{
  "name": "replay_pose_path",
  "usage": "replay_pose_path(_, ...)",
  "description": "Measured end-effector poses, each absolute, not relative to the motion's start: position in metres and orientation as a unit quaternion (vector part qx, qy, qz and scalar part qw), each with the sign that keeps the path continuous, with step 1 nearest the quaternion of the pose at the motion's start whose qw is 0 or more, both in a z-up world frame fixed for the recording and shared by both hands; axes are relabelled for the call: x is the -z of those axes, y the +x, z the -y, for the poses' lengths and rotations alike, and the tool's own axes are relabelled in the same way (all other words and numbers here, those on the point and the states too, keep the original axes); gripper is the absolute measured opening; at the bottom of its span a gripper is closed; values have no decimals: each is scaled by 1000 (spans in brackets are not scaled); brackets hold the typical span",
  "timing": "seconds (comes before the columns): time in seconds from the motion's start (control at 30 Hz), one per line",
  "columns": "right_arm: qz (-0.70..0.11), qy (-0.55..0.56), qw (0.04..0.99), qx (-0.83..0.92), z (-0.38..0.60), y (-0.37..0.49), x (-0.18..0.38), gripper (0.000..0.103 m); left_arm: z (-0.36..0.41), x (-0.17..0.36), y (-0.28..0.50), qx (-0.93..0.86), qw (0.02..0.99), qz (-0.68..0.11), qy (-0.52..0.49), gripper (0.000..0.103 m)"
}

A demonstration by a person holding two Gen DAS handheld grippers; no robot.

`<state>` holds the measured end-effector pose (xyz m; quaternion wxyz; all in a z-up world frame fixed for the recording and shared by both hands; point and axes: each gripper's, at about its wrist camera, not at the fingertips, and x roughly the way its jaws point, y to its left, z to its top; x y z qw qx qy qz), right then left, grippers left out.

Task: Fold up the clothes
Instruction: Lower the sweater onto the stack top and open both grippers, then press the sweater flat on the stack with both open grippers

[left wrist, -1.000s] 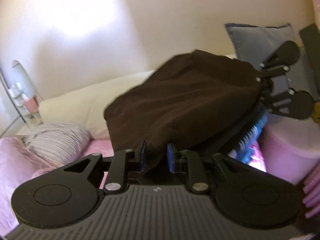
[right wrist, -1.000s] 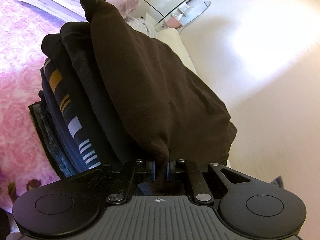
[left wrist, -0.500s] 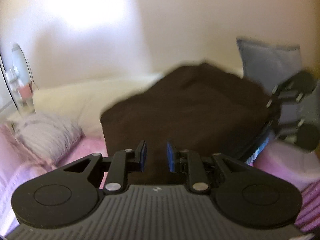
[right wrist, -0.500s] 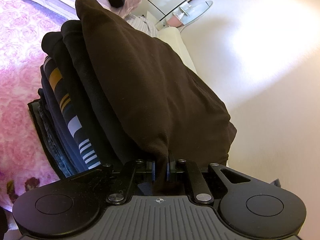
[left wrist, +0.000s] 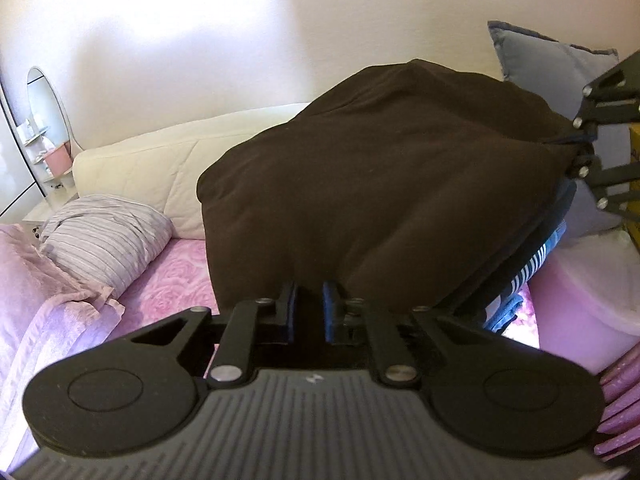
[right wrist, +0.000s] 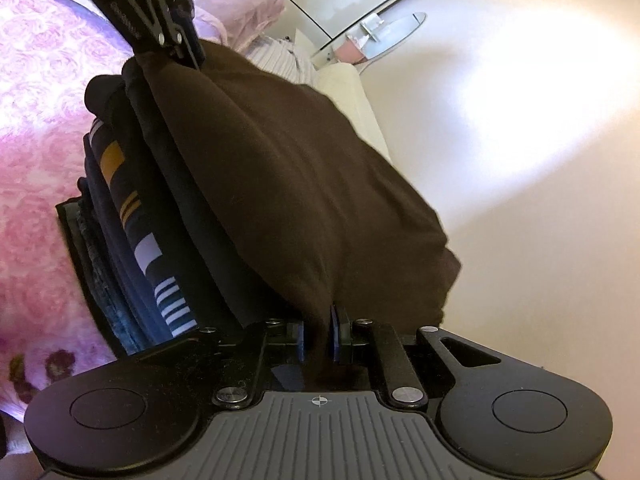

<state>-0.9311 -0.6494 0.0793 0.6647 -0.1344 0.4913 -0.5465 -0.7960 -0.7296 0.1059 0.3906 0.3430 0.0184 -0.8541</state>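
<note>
A folded dark brown garment (left wrist: 380, 176) lies on top of a stack of folded clothes (right wrist: 132, 216) on the bed. My left gripper (left wrist: 308, 306) holds one near corner of the brown garment between its blue pads. My right gripper (right wrist: 320, 332) is shut on the other corner; it also shows at the right edge of the left wrist view (left wrist: 588, 148). The left gripper shows at the top of the right wrist view (right wrist: 180, 46), touching the garment's far corner. The stack below has black, navy striped and denim layers.
The bed has a pink rose-print cover (right wrist: 36, 120). A striped pillow (left wrist: 100, 232), a cream headboard (left wrist: 160, 168) and a grey-blue cushion (left wrist: 548, 64) stand behind the stack. An oval mirror (left wrist: 44, 128) is at the far left. A pink blanket (left wrist: 36, 312) lies at the left.
The brown garment has come lower onto the stack. The left gripper let it go about half a second ago and is now back at the corner, shut on the cloth.
</note>
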Motion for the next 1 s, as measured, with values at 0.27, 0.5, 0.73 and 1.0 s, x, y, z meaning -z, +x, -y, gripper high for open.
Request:
replay_pose_path(0.27,-400,-96,713,568,639,-935,-121,22,729,-105,-797,850,400,-23,341,6)
replay_pose_path(0.5,-318,71,738,591,670,-979,-128,32,731,-105,-800,845,403,-9,351,6)
replay_pose_path(0.73,-283,42,776,562,649,-968,-150,32,726,-100,-802,842,407,3,355,3)
replay_pose_path(1.0,-290,143,743,586,688,-1011,-114,31,715,-94,-797,845,406,-8,349,2)
